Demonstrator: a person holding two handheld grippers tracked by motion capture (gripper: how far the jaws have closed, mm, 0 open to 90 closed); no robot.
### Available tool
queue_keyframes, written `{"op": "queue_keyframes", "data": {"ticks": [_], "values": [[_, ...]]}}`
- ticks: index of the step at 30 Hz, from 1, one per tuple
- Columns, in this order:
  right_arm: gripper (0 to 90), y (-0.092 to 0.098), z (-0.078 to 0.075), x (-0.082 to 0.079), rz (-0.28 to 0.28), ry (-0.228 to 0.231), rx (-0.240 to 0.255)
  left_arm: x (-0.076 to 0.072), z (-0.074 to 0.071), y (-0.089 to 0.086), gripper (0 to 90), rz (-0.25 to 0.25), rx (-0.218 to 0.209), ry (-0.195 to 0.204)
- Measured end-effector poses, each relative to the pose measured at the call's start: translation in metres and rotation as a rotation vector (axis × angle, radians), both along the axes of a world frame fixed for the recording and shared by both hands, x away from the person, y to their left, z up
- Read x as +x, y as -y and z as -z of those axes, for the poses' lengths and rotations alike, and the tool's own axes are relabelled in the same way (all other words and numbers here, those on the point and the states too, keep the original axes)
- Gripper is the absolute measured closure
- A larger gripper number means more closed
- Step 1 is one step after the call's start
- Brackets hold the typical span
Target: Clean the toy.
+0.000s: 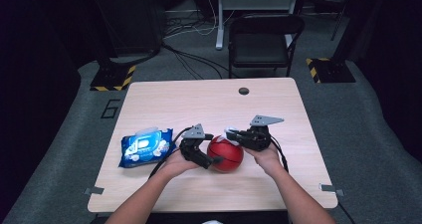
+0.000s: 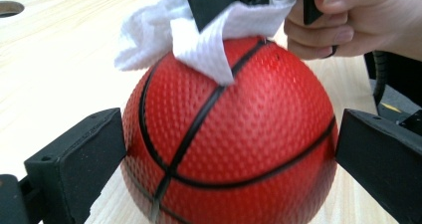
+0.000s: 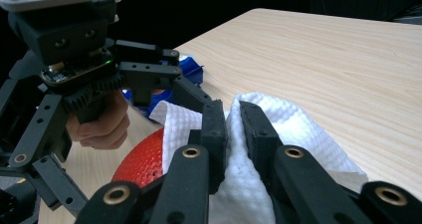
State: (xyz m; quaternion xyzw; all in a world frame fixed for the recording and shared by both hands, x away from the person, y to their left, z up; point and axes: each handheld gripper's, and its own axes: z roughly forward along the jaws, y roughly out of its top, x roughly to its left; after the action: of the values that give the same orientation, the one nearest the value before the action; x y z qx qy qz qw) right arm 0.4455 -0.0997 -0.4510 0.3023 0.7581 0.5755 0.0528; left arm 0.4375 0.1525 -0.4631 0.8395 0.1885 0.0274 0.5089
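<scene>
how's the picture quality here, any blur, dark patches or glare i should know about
High view: table evenly lit, surroundings very dark, image soft. Left gripper view: red ball sharp at its middle, blurred at the lower edge; white wipe slightly overexposed. Right gripper view: wipe bright with texture visible, near parts of the right tool soft, background black.

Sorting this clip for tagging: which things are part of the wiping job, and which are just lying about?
In use: red ball, clamped in left claw; white wipe, pinched in right claw on the ball.
Lying about: blue wipes pack, folding chair.
</scene>
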Motion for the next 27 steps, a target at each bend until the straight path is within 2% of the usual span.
{"op": "queue_keyframes", "data": {"ticks": [4, 7, 9, 10, 11, 13, 17, 19, 20, 21, 23, 27], "values": [[83.4, -0.003, 0.000, -0.002, 0.006, 0.013, -0.013, 0.003, -0.002, 0.001, 0.0, 0.018, 0.008, 0.006], [83.5, -0.003, 0.000, -0.001, 0.002, 0.010, -0.006, 0.004, -0.005, 0.001, 0.0, 0.027, -0.011, 0.013], [83.5, -0.009, 0.000, -0.003, -0.019, 0.024, -0.007, 0.002, -0.008, 0.004, 0.0, 0.032, 0.006, 0.028], [83.5, -0.015, -0.002, -0.006, -0.024, 0.046, -0.032, 0.002, -0.006, 0.005, 0.0, 0.034, 0.021, 0.038], [83.5, -0.017, -0.003, -0.006, -0.026, 0.057, -0.047, 0.003, -0.005, 0.003, 0.0, 0.037, 0.011, 0.027], [83.4, -0.018, -0.004, -0.005, -0.030, 0.050, -0.055, 0.004, -0.003, 0.001, 0.0, 0.034, -0.004, 0.020], [79.7, -0.019, -0.006, -0.003, -0.022, 0.053, -0.063, 0.005, -0.002, 0.000, 0.0, 0.031, -0.011, 0.021], [78.6, -0.018, -0.007, -0.003, -0.023, 0.054, -0.056, 0.005, -0.001, -0.001, 0.0, 0.030, -0.014, 0.017], [78.5, -0.017, -0.009, -0.003, -0.027, 0.058, -0.036, 0.006, -0.001, -0.002, 0.0, 0.028, -0.020, 0.014], [79.4, -0.015, -0.014, -0.007, -0.052, 0.074, -0.009, 0.006, 0.000, -0.005, 0.0, 0.024, -0.027, 0.005], [79.9, -0.016, -0.016, -0.009, -0.070, 0.079, -0.008, 0.007, 0.001, -0.006, 0.0, 0.025, -0.035, 0.004], [81.2, -0.026, -0.015, -0.017, -0.155, 0.081, -0.052, 0.006, 0.002, -0.007, 0.0, 0.034, -0.030, 0.015]]}}
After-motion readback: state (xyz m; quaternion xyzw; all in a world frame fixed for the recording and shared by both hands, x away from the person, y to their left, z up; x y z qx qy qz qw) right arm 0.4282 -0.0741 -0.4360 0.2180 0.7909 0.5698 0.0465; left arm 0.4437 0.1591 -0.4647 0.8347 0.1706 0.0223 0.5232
